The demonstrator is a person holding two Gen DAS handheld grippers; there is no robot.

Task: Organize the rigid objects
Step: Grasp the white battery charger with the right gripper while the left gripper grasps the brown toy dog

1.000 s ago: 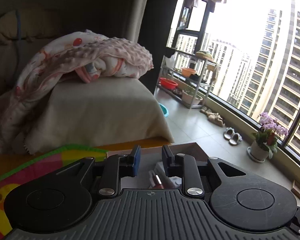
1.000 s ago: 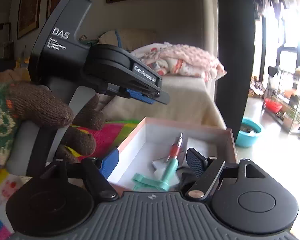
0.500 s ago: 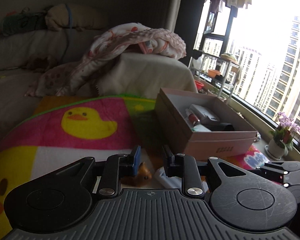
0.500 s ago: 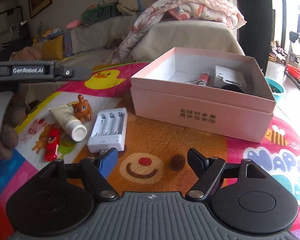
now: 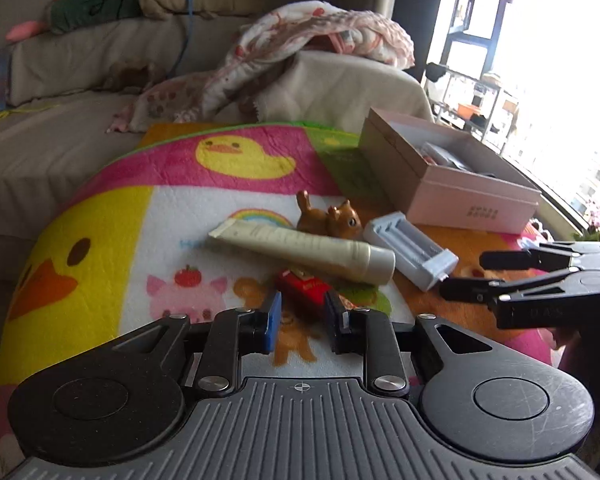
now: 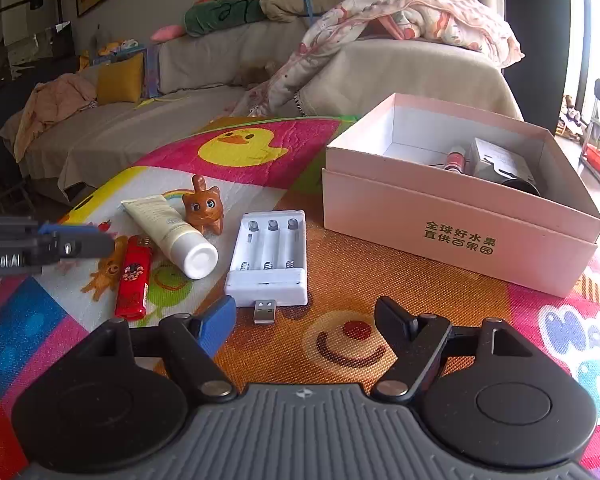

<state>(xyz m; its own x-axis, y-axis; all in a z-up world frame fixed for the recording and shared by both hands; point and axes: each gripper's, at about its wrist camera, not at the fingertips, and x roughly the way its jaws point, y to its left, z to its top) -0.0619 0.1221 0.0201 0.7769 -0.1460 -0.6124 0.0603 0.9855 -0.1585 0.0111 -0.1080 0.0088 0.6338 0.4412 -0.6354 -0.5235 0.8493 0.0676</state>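
Moved since a second ago: both tools withdrawn from over the pink box (image 6: 456, 216), then low beside it, now hovering above the loose items on the play mat (image 6: 340, 280). Left tool (image 5: 300, 316): half a second ago above the mat edge, now lowered toward the red lighter (image 5: 306, 288), which shows in the gap between its tips; jaws parted narrowly, empty, contact not confirmed. Right tool (image 6: 306, 322): jaws spread wide, empty, lower centre of its frame, just short of the USB plug of the battery charger (image 6: 270, 260).

Meaning for task, as judged: one deposit likely finished, next pick beginning; lighter for left, charger for right.

Still to sort, centre-left of right wrist view:
- Red lighter, flat on mat, just beside the tube.
- Cream tube (image 6: 172, 232), white cap toward camera, lying on its side.
- Brown cat figurine (image 6: 204, 208), upright, touching or just beside the tube.
- White battery charger, three empty slots, flat.

Already inside box, right of frame: red-capped item (image 6: 456, 160), grey carton (image 6: 496, 162), dark round object, partly hidden.

Surface: soft cartoon mat with duck, pig, smiley prints; slight give likely under pressure.

Room: sofa (image 6: 204, 92) behind with cushions and a crumpled pink blanket (image 6: 420, 20), framed pictures upper left, bright window far right.
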